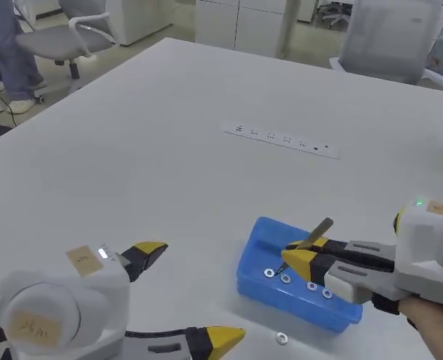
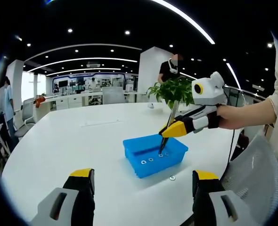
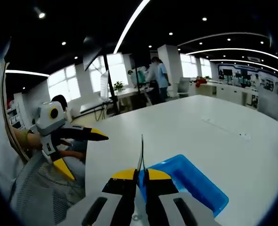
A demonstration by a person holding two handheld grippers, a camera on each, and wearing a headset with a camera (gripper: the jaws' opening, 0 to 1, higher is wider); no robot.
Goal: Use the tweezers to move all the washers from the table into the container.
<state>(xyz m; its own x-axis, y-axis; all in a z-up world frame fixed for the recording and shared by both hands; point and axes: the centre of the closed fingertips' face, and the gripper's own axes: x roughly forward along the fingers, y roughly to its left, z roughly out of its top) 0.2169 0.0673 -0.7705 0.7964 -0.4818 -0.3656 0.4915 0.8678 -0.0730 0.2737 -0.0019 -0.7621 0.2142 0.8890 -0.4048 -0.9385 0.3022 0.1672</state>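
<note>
Your white table [image 1: 169,150] carries the blue container [image 1: 245,276]. Your left gripper [image 1: 195,292] hovers near the container's left side with its jaws spread wide, holding nothing. Your right gripper [image 1: 300,259] sits over the container, its jaws pinched narrow on the tweezers [image 1: 319,229], whose tips point down into it. Four washers [image 1: 285,279] lie inside the container. A single washer [image 1: 281,338] rests on the table just beside its near wall.
</note>
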